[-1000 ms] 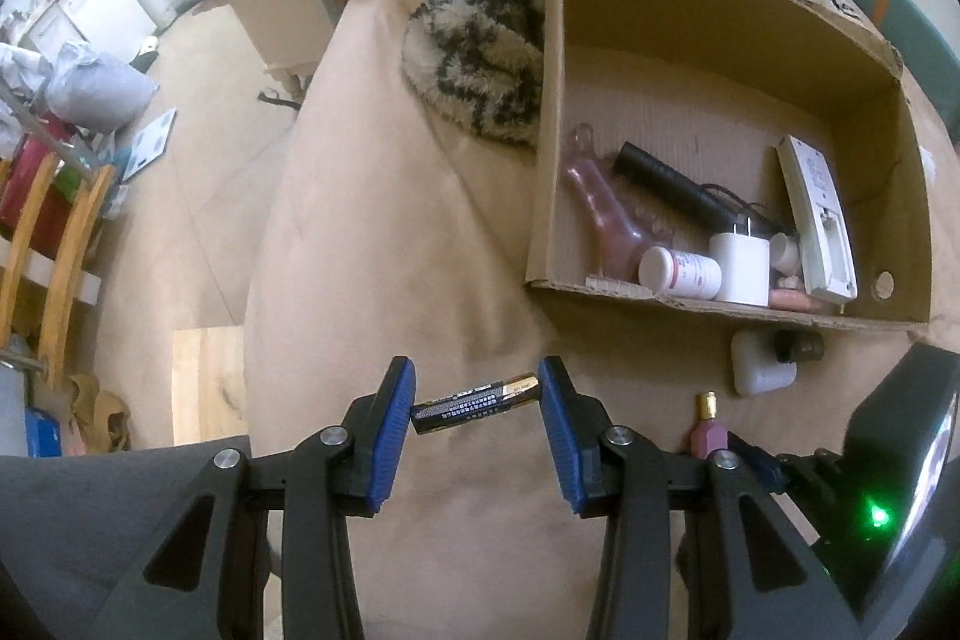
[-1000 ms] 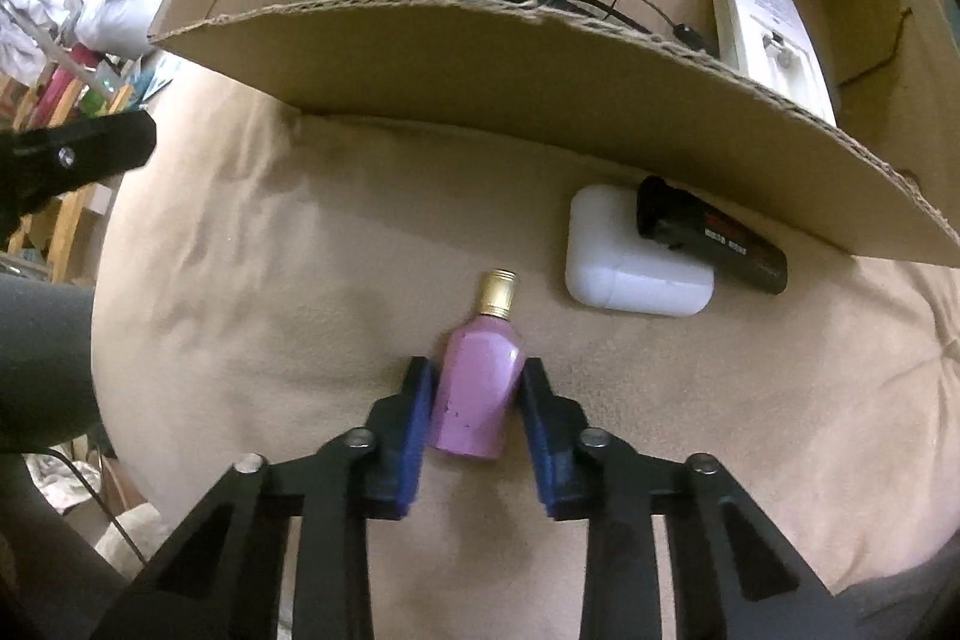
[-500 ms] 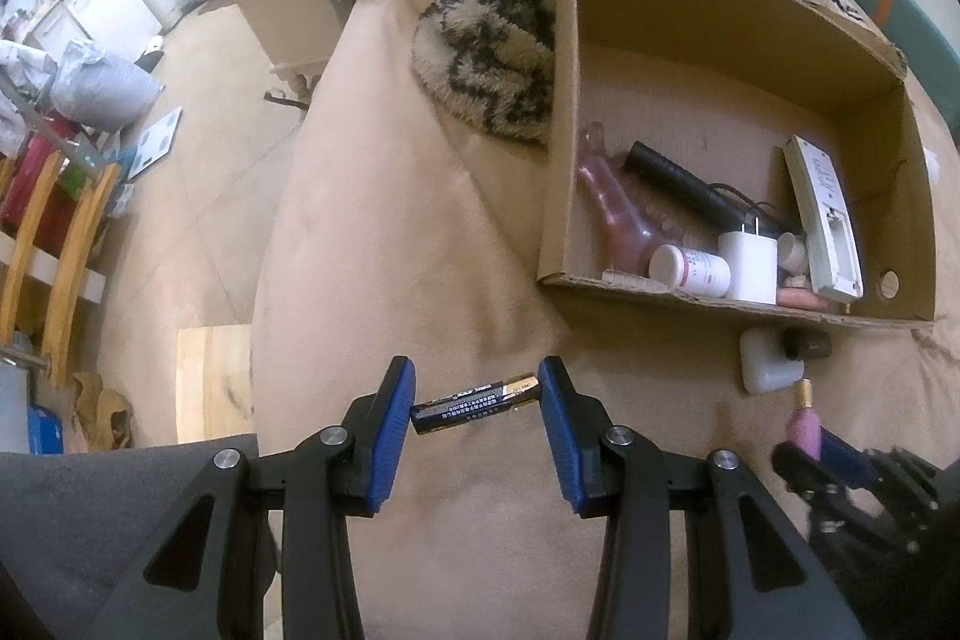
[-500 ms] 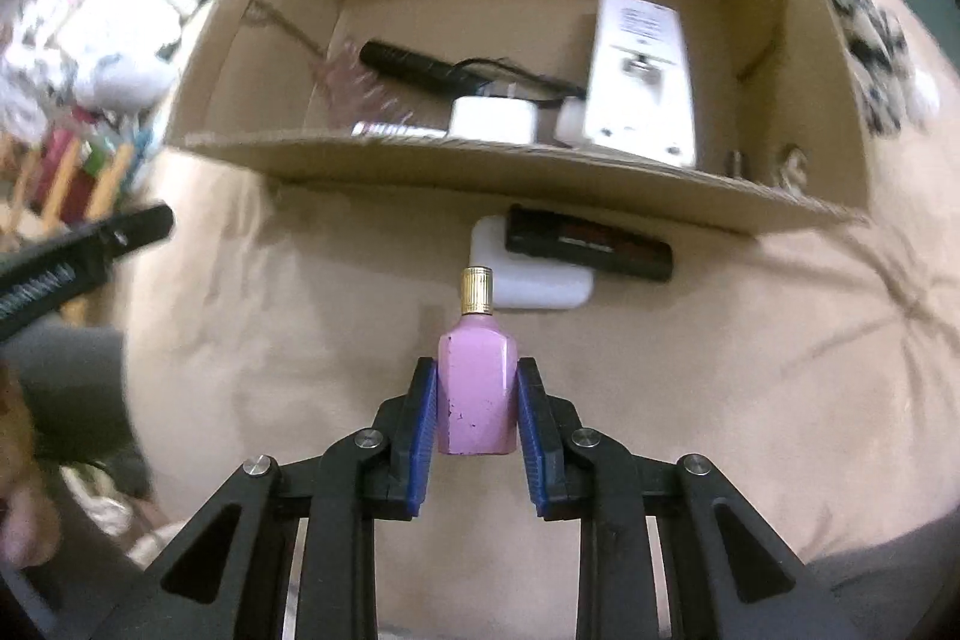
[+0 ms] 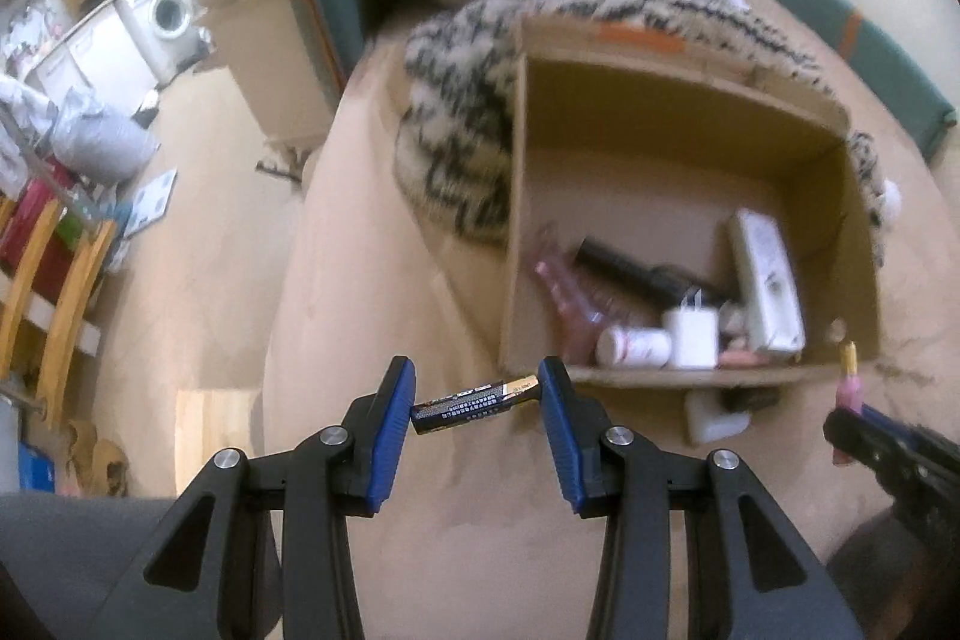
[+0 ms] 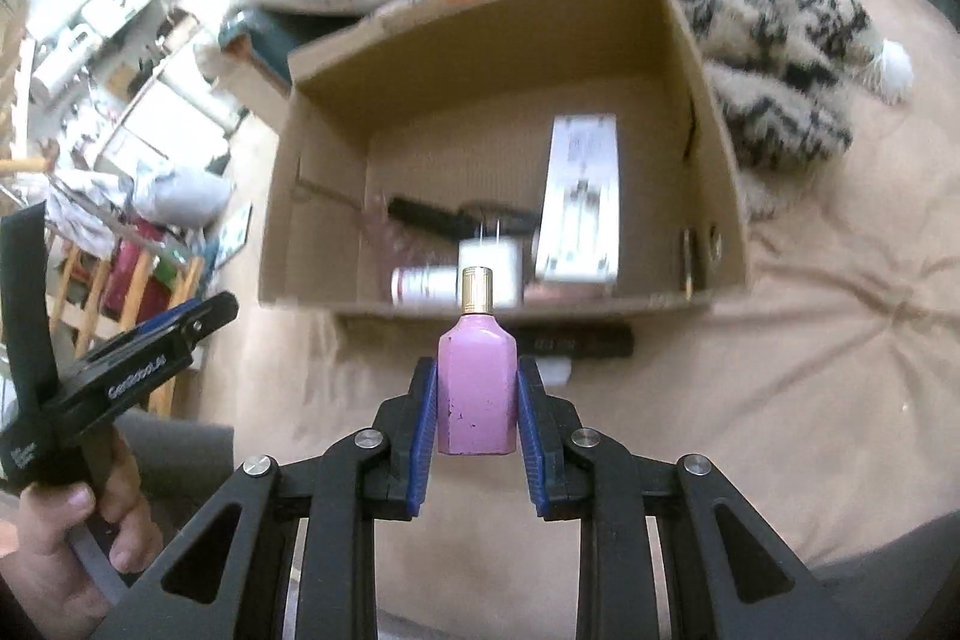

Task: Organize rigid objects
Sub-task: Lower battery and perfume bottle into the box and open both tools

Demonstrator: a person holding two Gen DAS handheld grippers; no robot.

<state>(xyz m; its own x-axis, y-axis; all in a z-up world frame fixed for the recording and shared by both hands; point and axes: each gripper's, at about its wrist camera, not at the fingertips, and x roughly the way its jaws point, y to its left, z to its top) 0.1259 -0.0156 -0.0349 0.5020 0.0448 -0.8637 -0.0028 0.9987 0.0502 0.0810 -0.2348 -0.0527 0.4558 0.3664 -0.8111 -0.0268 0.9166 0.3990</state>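
The pink bottle point(image 6: 477, 388) with a gold cap stands upright, clamped between the blue fingers of the right gripper point(image 6: 477, 400), held in the air just in front of the cardboard box point(image 6: 702, 112). The left gripper point(image 5: 477, 400) is clamped on a black-and-gold battery point(image 5: 477, 403), gripped end to end; its print is too small to read. Inside the box lie a white remote point(image 6: 579, 196), a white charger point(image 6: 489, 253), a white pill bottle point(image 6: 423, 283) and a black tube point(image 6: 432, 214). A black bar point(image 6: 573, 340) lies on the beige cushion point(image 6: 810, 400) just outside the box's near wall. The left gripper's side bears white lettering, blurred.
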